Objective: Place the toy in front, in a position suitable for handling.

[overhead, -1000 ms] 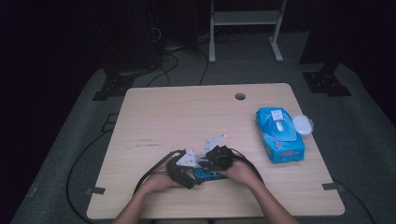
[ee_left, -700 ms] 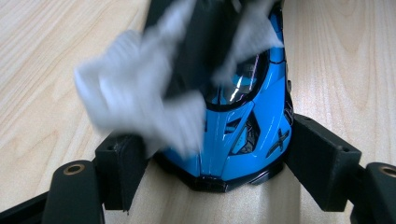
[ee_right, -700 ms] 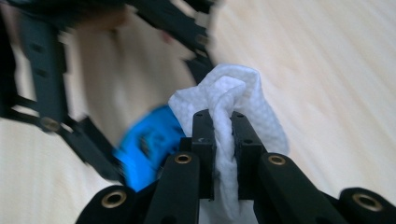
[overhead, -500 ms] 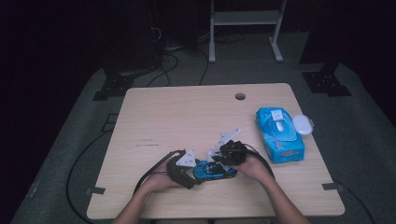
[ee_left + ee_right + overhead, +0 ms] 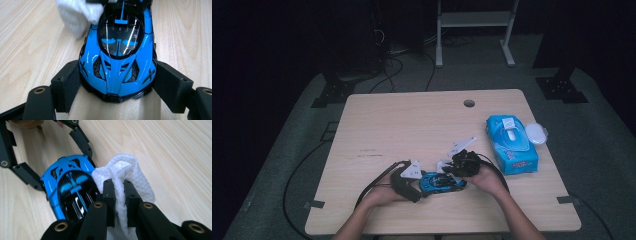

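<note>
A person sits at a pale wooden table [image 5: 412, 125] and works with a two-jaw gripper in each hand. The landmark here is a blue toy car [image 5: 439, 182], a glossy sports model with a black glass canopy, which rests on the table near the person's edge, roughly midway between the two hands.

The left gripper [image 5: 117, 85] clamps the nose of the toy car. Its jaws stand fairly wide because the car's body fills the gap, and both black pads press against the car's front flanks, one on each side. In the high view the left gripper [image 5: 412, 182] lies just left of the car, with its cable looping away from the car toward the table's near left edge.

The right gripper [image 5: 120, 195] has its jaws almost fully closed on a white wipe [image 5: 127, 172], a bunched, textured cloth pinched in a narrow fold between the pads. The wipe lies against the side of the car beside the canopy, touching the blue bodywork. In the left gripper view the wipe [image 5: 77, 15] shows as a white wad pressed to the car's roof edge, beyond the windscreen.

Well to the right of the car, and farther from the person, lies a blue pack of wipes [image 5: 511, 144] with a white lid [image 5: 536, 134] flipped open at its far right.
</note>
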Available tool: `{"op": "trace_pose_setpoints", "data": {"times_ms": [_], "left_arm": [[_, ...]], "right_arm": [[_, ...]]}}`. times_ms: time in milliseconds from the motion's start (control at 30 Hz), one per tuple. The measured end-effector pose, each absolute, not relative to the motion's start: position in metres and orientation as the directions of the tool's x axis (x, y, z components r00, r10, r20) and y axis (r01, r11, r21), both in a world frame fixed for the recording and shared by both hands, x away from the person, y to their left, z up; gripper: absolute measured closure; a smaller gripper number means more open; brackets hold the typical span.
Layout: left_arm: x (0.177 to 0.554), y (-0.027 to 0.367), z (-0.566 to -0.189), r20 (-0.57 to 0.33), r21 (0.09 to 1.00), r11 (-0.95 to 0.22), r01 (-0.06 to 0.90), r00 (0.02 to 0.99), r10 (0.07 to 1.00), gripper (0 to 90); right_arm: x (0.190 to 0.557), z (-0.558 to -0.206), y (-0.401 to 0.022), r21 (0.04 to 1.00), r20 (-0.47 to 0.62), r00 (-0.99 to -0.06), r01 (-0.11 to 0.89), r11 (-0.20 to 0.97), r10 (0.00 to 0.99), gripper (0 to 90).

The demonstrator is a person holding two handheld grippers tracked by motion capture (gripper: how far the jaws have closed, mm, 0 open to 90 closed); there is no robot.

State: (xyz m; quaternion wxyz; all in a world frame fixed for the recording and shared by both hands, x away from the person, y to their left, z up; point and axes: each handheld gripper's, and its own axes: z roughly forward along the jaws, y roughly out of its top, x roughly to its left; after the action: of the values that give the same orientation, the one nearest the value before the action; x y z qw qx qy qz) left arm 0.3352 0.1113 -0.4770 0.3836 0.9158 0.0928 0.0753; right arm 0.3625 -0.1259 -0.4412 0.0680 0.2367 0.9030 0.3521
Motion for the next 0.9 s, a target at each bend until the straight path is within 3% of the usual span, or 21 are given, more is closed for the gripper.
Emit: {"op": "trace_pose_setpoints", "data": {"times_ms": [900], "left_arm": [[0.335,0.112,-0.478,0.059,0.723,-0.68,0.117,0.971,0.23,25.3]], "right_arm": [[0.344,-0.439,-0.16,0.658,0.032,-0.861,0.401,0.637,0.508,82.2]]}}
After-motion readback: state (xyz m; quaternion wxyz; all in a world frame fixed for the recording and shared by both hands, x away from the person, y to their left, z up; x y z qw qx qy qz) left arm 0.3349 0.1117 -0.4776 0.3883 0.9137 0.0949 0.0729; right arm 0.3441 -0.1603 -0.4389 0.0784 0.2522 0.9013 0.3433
